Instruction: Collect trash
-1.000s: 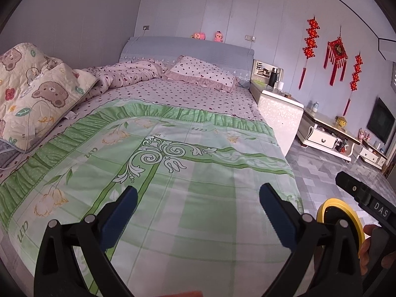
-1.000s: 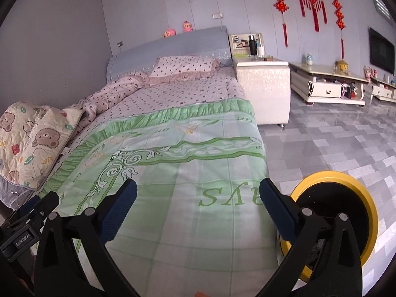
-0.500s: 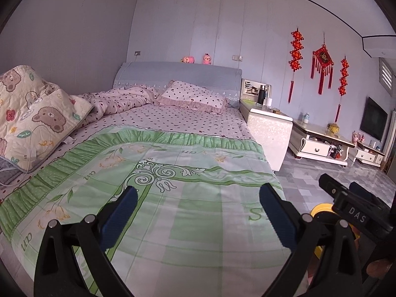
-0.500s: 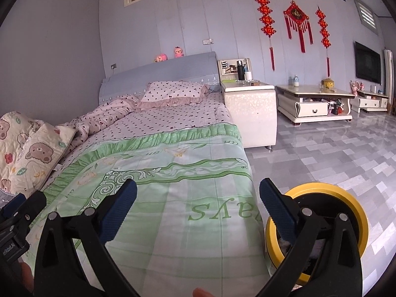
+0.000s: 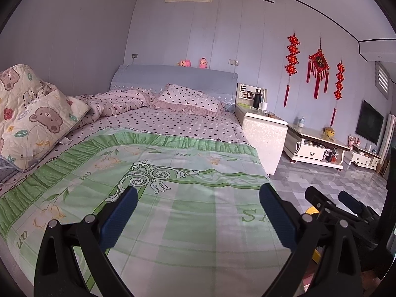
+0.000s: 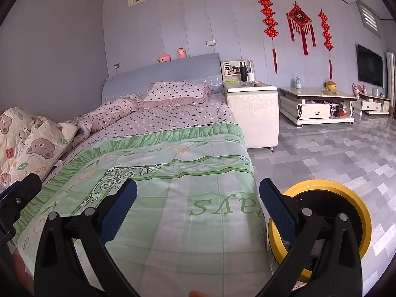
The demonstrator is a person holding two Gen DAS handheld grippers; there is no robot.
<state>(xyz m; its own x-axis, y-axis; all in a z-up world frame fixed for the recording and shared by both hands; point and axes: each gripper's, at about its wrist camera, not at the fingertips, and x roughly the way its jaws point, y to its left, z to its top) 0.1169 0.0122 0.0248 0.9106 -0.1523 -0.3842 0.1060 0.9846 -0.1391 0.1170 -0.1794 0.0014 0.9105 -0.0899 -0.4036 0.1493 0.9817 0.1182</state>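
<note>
A round yellow-rimmed bin (image 6: 326, 222) with a dark inside stands on the floor by the bed's right side; in the left wrist view only a sliver of the bin (image 5: 312, 210) shows behind the other gripper. My left gripper (image 5: 198, 212) hangs open over the green bedspread (image 5: 173, 198), nothing between its blue pads. My right gripper (image 6: 198, 210) is open too, above the bedspread (image 6: 185, 185) near the bed's right edge, its right finger (image 6: 277, 210) in front of the bin. I see no loose trash on the bed.
A bear-print quilt (image 5: 29, 113) lies folded at the bed's left, a dotted pillow (image 5: 190, 99) at the head. A white nightstand (image 6: 252, 109) with a bottle, then low cabinets (image 6: 319, 104), line the right wall. Grey tiled floor (image 6: 334, 153) lies open to the right.
Both grippers have tilted upward and drawn back, so more wall and ceiling show. The yellow bin has slipped lower in the left wrist view. Both stayed open.
</note>
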